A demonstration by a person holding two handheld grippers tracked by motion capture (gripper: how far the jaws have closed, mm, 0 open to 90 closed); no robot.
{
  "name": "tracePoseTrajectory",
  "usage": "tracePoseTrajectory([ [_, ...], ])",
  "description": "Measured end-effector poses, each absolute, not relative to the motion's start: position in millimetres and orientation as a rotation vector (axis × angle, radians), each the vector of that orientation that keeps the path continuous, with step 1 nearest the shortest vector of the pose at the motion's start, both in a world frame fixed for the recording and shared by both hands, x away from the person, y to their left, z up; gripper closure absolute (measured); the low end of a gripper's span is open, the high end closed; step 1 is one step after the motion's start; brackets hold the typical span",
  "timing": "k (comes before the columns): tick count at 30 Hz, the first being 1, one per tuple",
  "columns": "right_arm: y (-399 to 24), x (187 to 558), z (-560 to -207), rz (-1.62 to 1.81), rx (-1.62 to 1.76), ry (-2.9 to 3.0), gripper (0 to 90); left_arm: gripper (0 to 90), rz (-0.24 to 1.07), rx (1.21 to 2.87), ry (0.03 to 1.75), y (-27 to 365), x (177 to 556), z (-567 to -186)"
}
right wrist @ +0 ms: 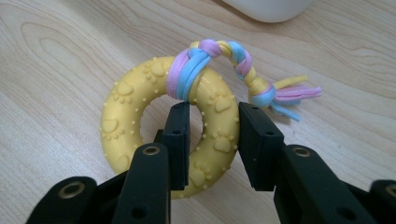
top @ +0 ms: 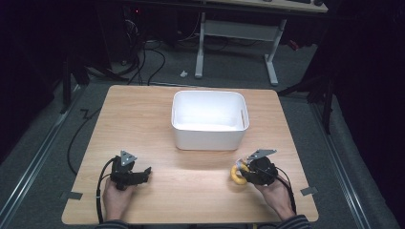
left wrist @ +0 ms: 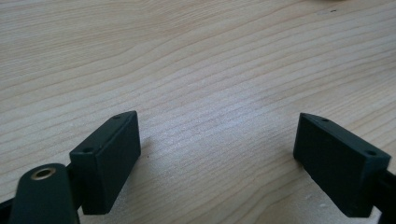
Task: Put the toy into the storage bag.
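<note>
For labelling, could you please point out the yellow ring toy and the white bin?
yellow ring toy (right wrist: 122, 109), right gripper view, left side of ring.
white bin (top: 208, 140), high view, front wall.

White rectangular bin (top: 208, 120), open-topped, with a slot handle in its right wall, standing toward the far middle of a light wood-grain counter (top: 143, 119). Grey carpeted floor (top: 43, 157) around, cables (top: 143, 57) trailing beyond.

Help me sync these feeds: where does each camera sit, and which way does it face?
High view: above the person's side, looking forward and down on table, white bin, both hands.
Left gripper view: on left gripper, facing bare wood.
Right gripper view: on right gripper, clamping yellow ring toy.
Shared: the toy shows from above too.
</note>
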State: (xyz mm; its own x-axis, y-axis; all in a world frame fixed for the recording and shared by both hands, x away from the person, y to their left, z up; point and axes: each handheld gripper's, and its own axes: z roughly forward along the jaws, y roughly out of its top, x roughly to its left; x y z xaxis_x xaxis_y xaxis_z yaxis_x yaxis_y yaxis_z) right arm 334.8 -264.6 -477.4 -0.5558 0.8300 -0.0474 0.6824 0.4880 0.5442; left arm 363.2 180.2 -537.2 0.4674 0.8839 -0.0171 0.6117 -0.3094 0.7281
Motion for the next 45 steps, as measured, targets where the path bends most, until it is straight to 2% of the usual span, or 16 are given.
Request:
tracePoseTrajectory([
  [32,-286,323,-429,0.791,1.246,2.352,66.5,15.1,0.515,2.038,1.238,180,363,-537],
  [45,-293,322,-395,0.856,1.203,2.33,66.5,15.1,0.515,2.035,1.239,180,363,-537],
])
